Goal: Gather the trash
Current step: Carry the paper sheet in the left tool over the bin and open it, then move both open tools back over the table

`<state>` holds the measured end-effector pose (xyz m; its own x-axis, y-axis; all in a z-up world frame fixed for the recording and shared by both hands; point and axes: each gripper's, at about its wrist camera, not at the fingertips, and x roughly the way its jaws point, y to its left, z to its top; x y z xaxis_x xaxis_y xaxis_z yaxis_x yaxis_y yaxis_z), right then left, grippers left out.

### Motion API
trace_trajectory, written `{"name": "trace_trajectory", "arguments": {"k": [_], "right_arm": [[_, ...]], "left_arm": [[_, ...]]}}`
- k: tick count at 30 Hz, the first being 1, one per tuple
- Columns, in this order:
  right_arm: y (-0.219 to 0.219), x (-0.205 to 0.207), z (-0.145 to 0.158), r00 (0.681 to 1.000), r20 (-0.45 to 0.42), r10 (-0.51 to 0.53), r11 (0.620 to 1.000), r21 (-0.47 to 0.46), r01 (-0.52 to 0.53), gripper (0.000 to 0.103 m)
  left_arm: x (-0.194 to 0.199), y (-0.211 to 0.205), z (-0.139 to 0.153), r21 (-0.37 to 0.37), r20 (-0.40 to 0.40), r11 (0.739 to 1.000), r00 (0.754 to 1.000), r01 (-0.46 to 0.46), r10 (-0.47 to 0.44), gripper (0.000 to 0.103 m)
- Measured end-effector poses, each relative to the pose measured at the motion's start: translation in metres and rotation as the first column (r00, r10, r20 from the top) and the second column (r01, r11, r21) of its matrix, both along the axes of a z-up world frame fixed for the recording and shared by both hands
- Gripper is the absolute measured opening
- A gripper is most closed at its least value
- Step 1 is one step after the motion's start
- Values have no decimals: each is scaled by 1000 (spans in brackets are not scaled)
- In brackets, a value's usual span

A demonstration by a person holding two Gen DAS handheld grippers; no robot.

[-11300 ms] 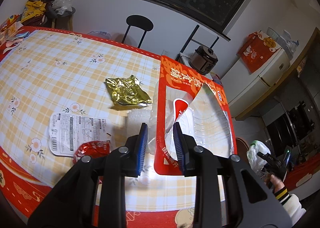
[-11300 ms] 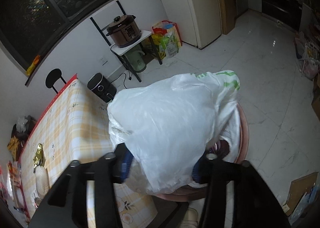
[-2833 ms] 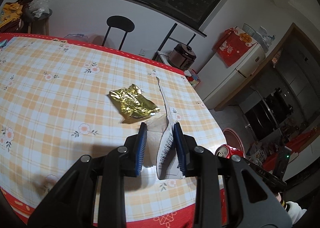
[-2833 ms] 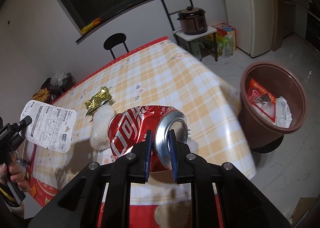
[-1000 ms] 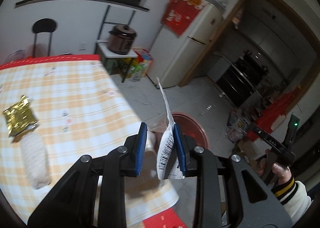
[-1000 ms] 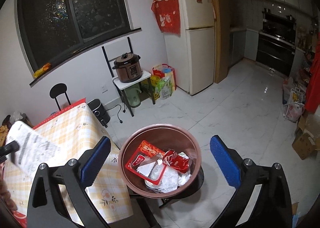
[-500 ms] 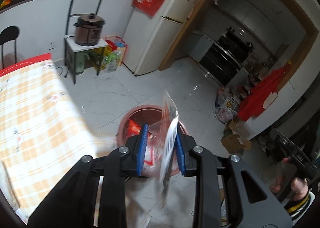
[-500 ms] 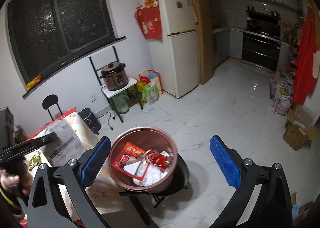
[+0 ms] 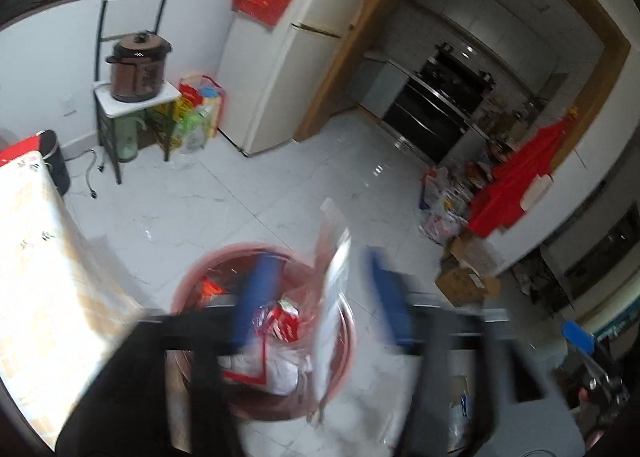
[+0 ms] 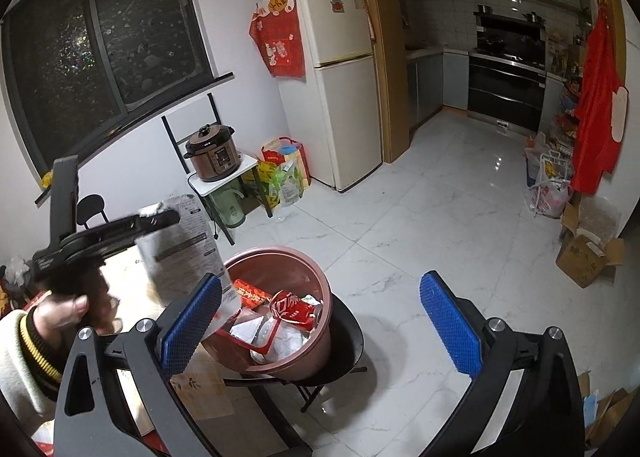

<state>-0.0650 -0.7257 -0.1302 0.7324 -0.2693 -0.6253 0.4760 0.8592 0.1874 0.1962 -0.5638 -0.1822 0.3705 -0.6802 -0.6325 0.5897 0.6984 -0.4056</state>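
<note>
Our right gripper (image 10: 320, 321) has black frames, silver screws and blue textured pads (image 10: 191, 325). At lower left, our cream sleeve (image 10: 18, 361) ends in a black-and-yellow striped cuff.

Bin (image 10: 280, 257) beside table (image 10: 132, 273), wrapper (image 10: 180, 233) above bin, fridge (image 10: 340, 97) behind.

Home kitchen-dining room indicated by fridge (image 10: 340, 85), built-in oven (image 10: 506, 93), rice cooker (image 10: 212, 153), tiled floor (image 10: 440, 217).
</note>
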Motion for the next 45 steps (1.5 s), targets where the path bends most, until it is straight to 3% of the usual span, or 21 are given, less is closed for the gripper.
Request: {"name": "trace_trajectory", "arguments": {"k": [3,5,10,12,19,25,32,37,45], "right_arm": [[0,-2,0,1000,7,-2,1000,8,2,98],[1,0,0,1000,13,-2,1000,15,2,98],[11,12,3,999,32,15,999,31,-16,98],[17,20,6,999,41,28,999,31,-29,98],[61,55,20,995,57,77,997,-10,-76,98],[112,75,24,987,59,151,988,-4,-151,98],[187,103,24,965,40,260,965,9,-261,98],[251,128,23,934,15,357,934,2,-357,98],[352,161,16,870,-39,491,870,-23,-492,98]], "left_arm": [[7,16,11,-20,15,1000,1000,-18,18,75],[9,35,22,-19,45,999,998,-49,50,84],[11,99,44,-16,96,991,986,-135,136,87],[6,131,53,-8,126,983,975,-181,181,94],[-22,253,81,29,232,935,912,-355,339,97],[-61,372,91,72,306,849,822,-523,480,97],[-114,519,85,96,296,689,682,-718,669,97],[-144,591,73,94,263,589,591,-803,763,97],[-168,658,49,101,221,520,529,-848,820,96]]}}
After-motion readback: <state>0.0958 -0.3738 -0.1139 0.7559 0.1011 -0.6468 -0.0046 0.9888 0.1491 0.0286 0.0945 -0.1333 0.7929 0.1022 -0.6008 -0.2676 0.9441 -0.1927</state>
